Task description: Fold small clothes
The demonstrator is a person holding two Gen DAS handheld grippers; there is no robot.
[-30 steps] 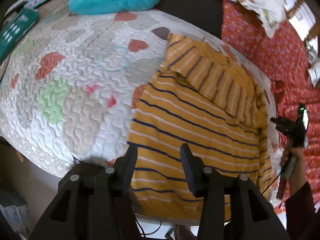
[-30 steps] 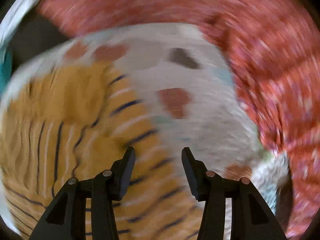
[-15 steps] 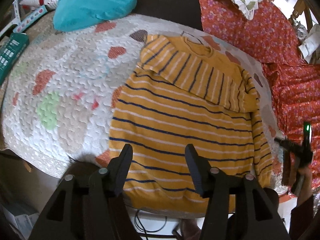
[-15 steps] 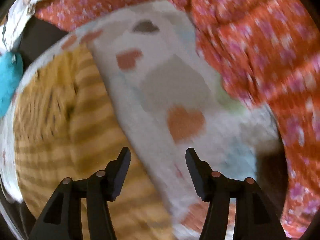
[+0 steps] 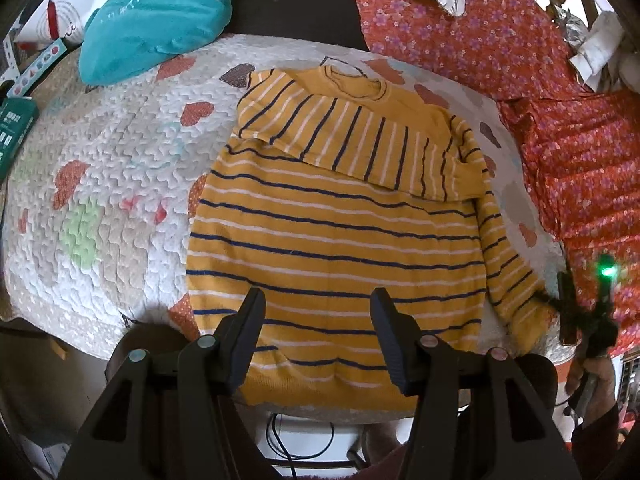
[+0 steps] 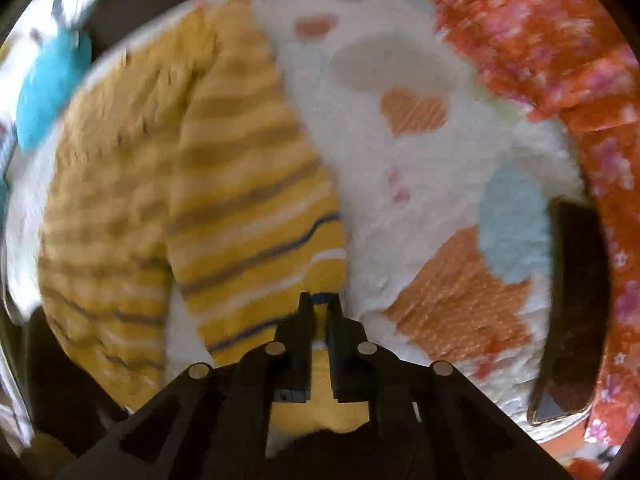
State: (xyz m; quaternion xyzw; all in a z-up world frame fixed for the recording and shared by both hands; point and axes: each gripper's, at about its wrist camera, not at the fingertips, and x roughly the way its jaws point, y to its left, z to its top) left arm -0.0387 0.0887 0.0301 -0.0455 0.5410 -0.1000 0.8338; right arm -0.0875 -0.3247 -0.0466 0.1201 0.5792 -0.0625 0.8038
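Note:
A yellow sweater (image 5: 332, 236) with navy and white stripes lies flat on a white quilt (image 5: 112, 184) with hearts. Its left sleeve is folded across the chest. Its right sleeve (image 5: 504, 264) hangs down the right side. My left gripper (image 5: 318, 312) is open and empty above the sweater's hem. My right gripper (image 6: 319, 306) is shut on the cuff of the right sleeve (image 6: 256, 216); it also shows in the left wrist view (image 5: 576, 312) at the sleeve's end.
A teal cushion (image 5: 156, 20) lies at the quilt's far left corner. A red floral cloth (image 5: 560, 128) covers the right side. A dark phone (image 6: 568, 312) lies at the quilt's right edge. A green box (image 5: 12, 136) sits at far left.
My right gripper has come down to the right sleeve's cuff and closed on it. My left gripper has pulled back, so more of the sweater shows.

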